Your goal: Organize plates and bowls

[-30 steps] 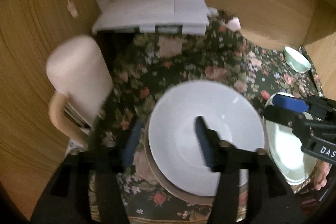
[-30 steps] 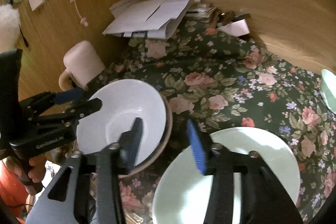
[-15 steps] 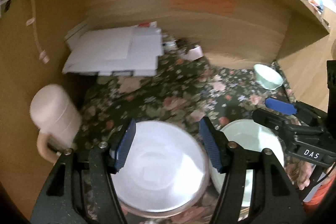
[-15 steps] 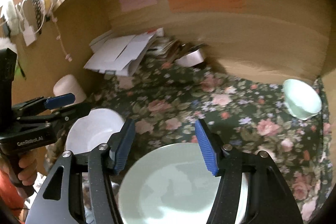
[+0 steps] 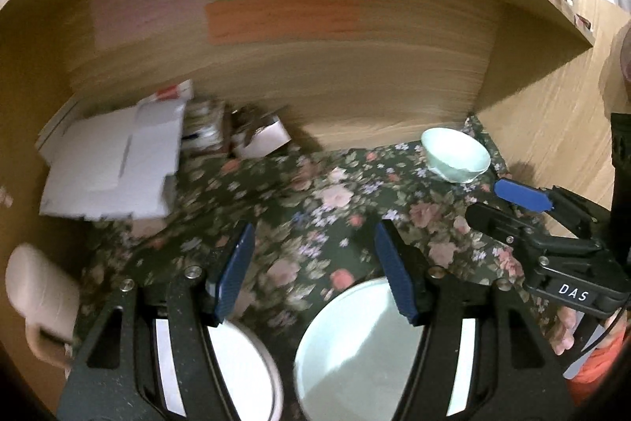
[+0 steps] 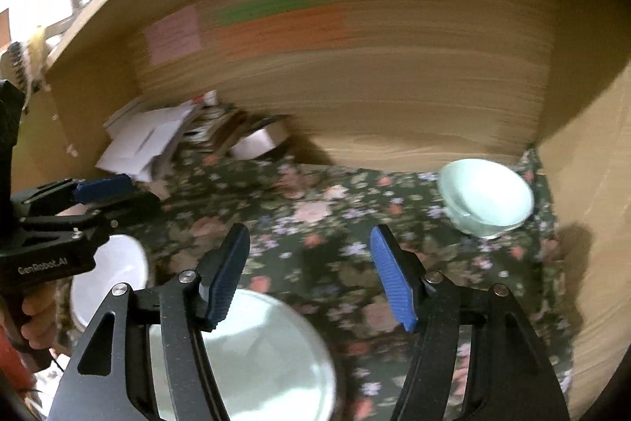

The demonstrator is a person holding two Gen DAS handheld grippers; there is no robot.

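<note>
A white bowl [image 5: 244,369] sits on a brownish plate at the near left of the floral cloth; it also shows in the right wrist view [image 6: 114,275]. A pale green plate [image 5: 355,354] lies beside it to the right, and shows in the right wrist view [image 6: 260,354]. A small pale green bowl [image 5: 455,154] stands at the far right corner, also in the right wrist view [image 6: 485,196]. My left gripper [image 5: 315,271] is open and empty above the near dishes. My right gripper [image 6: 311,271] is open and empty above the green plate.
A pink mug [image 5: 35,294] stands at the left edge. White papers and boxes [image 5: 114,168] are piled at the back left. Wooden walls [image 5: 355,73] close the back and both sides. The floral cloth [image 5: 315,192] covers the surface.
Both grippers have drawn back and tilted up from the dishes. The left one, a second ago with a finger inside the white bowl, is now open and clear of it. Both views are motion-blurred.
</note>
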